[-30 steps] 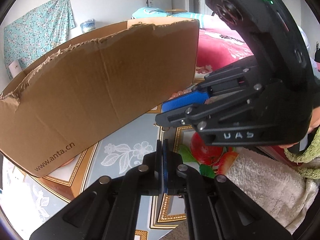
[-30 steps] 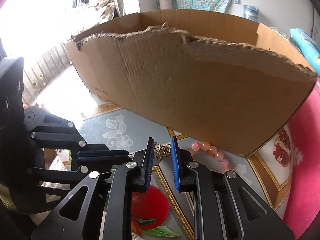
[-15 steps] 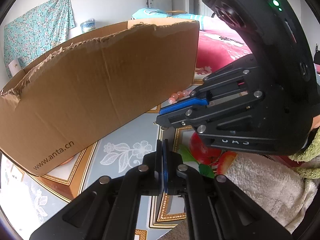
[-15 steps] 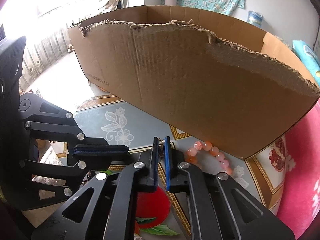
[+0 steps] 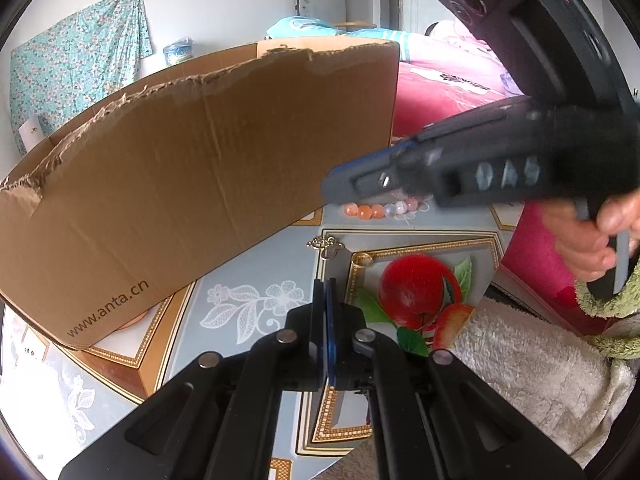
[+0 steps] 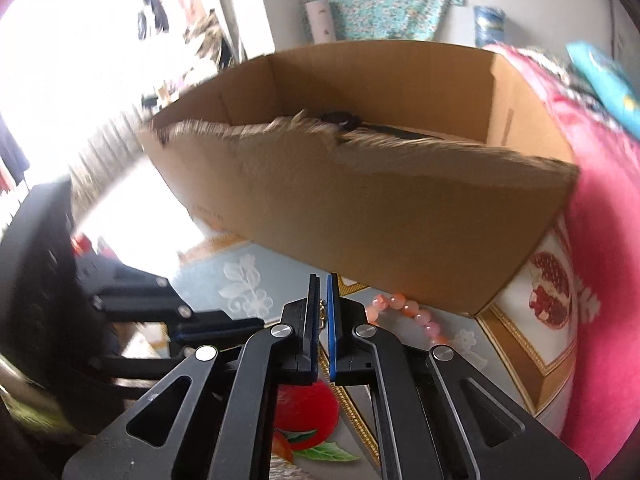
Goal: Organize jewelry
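Observation:
A torn cardboard box (image 5: 200,168) (image 6: 380,220) stands on the patterned table. In front of it lie a pink and orange bead bracelet (image 5: 380,210) (image 6: 404,314), a small gold ornament (image 5: 326,244) and a gold ring (image 5: 362,260). My right gripper (image 5: 332,188) (image 6: 323,280) hangs blurred above the beads and the ornament. Its jaws are shut to a thin slit in which a bit of gold shows. In the left wrist view the ornament rests on the table, apart from those fingertips. My left gripper (image 5: 325,282) (image 6: 260,324) is shut on nothing, low over the table.
A person's hand (image 5: 588,240) grips the right gripper's handle. A white fluffy towel (image 5: 520,368) lies at the table's right edge, with pink bedding behind. Something dark (image 6: 344,118) lies inside the box. The tablecloth bears a printed apple (image 5: 416,288).
The right gripper's jaws came together over the gold ornament, then it rose and swung right. This uncovered the beads, the ornament and the ring in the left wrist view. The left gripper stayed put.

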